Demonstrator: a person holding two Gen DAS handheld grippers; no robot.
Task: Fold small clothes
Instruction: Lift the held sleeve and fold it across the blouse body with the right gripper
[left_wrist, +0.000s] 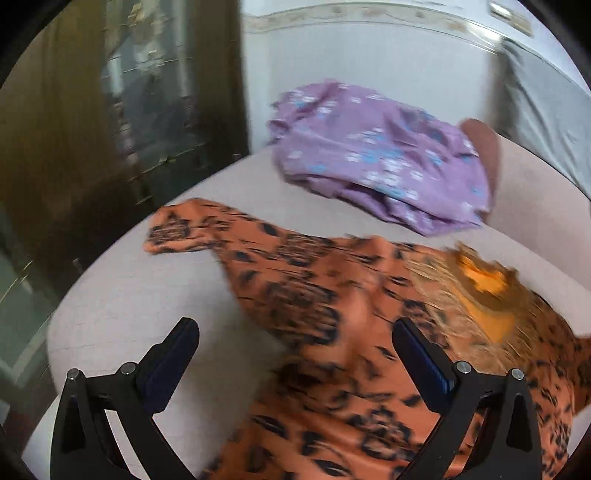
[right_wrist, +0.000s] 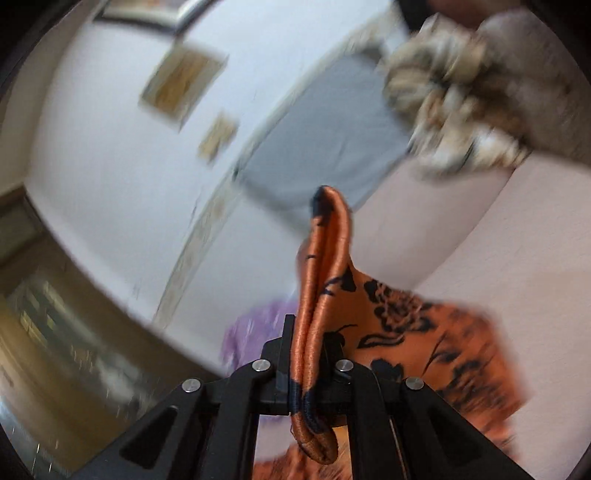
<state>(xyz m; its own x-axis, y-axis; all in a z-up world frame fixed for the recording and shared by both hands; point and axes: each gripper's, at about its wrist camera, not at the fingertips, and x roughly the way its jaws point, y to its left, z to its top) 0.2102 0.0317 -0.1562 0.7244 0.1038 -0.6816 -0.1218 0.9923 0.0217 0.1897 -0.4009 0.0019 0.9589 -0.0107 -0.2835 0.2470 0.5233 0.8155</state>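
Pinching orange garment (right_wrist: 399, 325) hem, right hand-held gripper (right_wrist: 304, 354); left hand-held gripper (left_wrist: 295, 332) spread wide.

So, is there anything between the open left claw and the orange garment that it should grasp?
Nothing visible. The left claw is open directly over the orange garment; the purple garment lies farther back, apart.
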